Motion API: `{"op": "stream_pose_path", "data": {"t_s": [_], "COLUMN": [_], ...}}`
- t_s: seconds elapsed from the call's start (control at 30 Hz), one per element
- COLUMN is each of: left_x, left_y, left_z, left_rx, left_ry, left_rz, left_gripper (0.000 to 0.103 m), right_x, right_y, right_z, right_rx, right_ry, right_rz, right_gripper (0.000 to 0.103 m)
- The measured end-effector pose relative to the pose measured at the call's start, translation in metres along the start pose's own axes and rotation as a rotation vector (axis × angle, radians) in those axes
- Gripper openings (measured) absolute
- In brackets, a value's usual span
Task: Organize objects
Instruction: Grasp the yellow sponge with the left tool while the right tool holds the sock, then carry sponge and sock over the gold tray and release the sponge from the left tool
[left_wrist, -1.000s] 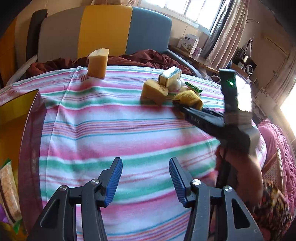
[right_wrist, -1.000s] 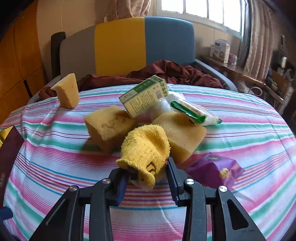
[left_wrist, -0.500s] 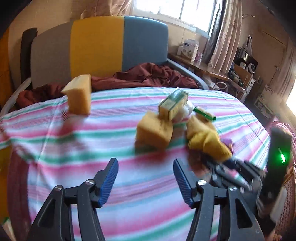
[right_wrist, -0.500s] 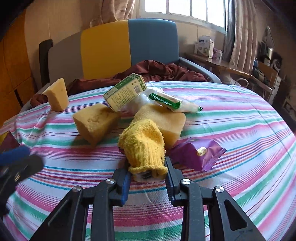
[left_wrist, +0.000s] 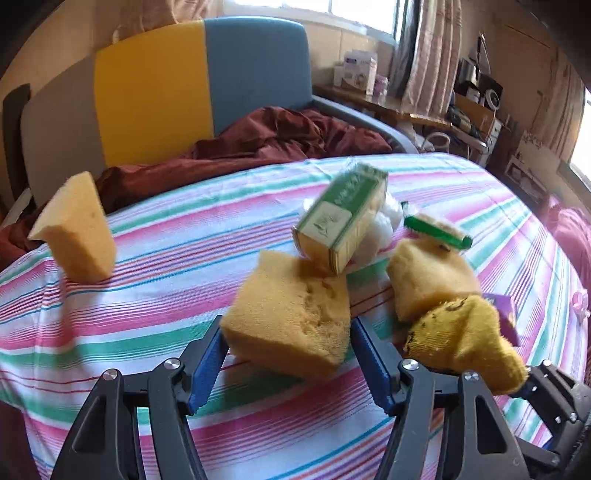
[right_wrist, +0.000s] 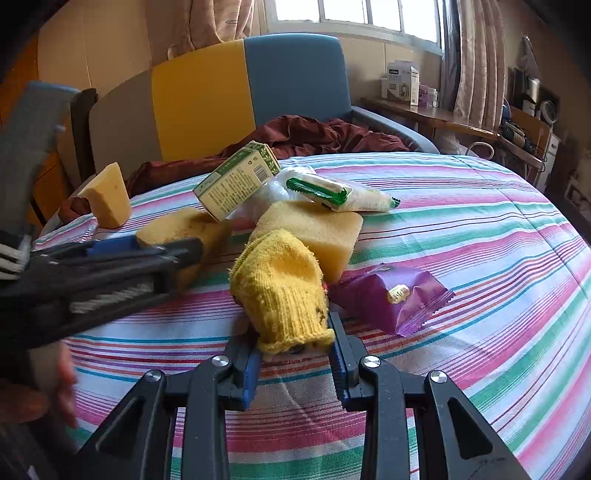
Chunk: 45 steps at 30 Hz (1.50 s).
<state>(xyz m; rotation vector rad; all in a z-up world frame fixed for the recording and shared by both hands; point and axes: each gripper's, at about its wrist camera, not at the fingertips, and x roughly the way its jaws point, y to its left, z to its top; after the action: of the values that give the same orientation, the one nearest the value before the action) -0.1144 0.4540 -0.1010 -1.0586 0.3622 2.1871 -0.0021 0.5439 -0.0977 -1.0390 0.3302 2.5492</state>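
Observation:
On the striped tablecloth (right_wrist: 480, 221) lies a pile. My left gripper (left_wrist: 286, 323) has its jaws opening, and a yellow sponge (left_wrist: 291, 317) sits between them with the pads just beside its sides. My right gripper (right_wrist: 290, 332) is shut on a yellow knitted glove (right_wrist: 280, 288), pinched at its cuff. Behind the glove are a second sponge (right_wrist: 314, 229), a green-and-white box (right_wrist: 236, 181) leaning on the pile, a green-and-white packet (right_wrist: 332, 192) and a purple snack packet (right_wrist: 391, 295). A wedge-shaped sponge (left_wrist: 77, 232) stands apart at the far left.
Behind the table stands a chair (left_wrist: 166, 81) with a grey, yellow and blue back and a dark red cloth (left_wrist: 277, 136) on its seat. A side desk (right_wrist: 424, 110) with boxes runs along the window wall. A person's hand (right_wrist: 55, 387) shows at lower left.
My left gripper has swung across the cloth to the pile and widened, so the near sponge now sits between its jaws. The right gripper has tightened on the glove and stayed in place.

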Motion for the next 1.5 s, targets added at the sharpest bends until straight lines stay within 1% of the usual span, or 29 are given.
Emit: {"op": "stream_pose_path", "data": {"t_s": [0.03,0.07,0.17,0.3,0.43,0.57,0.7,0.87,1.0,1.2,1.4,1.5], "left_x": [0.001,0.001,0.000,-0.014,-0.042,-0.065,-0.082,-0.101,-0.109,-0.127,-0.155,-0.173], "left_y": [0.000,0.002,0.004,0.006,0.009,0.015,0.027,0.045,0.056,0.067,0.081,0.088], "left_z": [0.000,0.000,-0.002,-0.009,-0.026,-0.045,-0.062,-0.086,-0.098,-0.115,-0.133,-0.138], "left_rx": [0.000,-0.003,-0.010,-0.020,-0.012,-0.027,-0.072,-0.148,-0.189,-0.229,-0.285,-0.298], "left_ry": [-0.003,-0.011,-0.022,-0.084,-0.159,-0.200,-0.206,-0.209,-0.211,-0.218,-0.222,-0.244], "left_rz": [-0.002,-0.009,-0.024,0.026,0.054,0.070,0.065,0.061,0.056,0.062,0.023,0.009], "left_gripper": [0.063,0.061,0.058,0.057,0.057,0.057,0.057,0.057,0.057,0.057,0.057,0.057], "right_x": [0.000,0.000,0.001,-0.002,-0.007,-0.012,-0.017,-0.029,-0.040,-0.049,-0.052,-0.053], "right_y": [0.000,0.000,0.001,0.000,-0.004,-0.008,-0.003,0.014,0.027,0.041,0.053,0.058], "right_z": [0.000,0.000,-0.001,-0.002,-0.003,-0.003,-0.003,-0.011,-0.020,-0.034,-0.041,-0.043], "right_rx": [0.000,-0.001,-0.003,-0.001,0.017,0.036,0.019,-0.037,-0.072,-0.100,-0.148,-0.172], "right_ry": [0.000,0.001,0.001,-0.015,-0.042,-0.067,-0.090,-0.097,-0.111,-0.102,-0.104,-0.102], "right_rz": [0.000,-0.001,-0.002,0.003,0.020,0.042,0.044,0.057,0.050,0.049,0.020,0.015], "right_gripper": [0.033,0.033,0.032,0.029,0.028,0.028,0.027,0.027,0.027,0.027,0.027,0.027]}}
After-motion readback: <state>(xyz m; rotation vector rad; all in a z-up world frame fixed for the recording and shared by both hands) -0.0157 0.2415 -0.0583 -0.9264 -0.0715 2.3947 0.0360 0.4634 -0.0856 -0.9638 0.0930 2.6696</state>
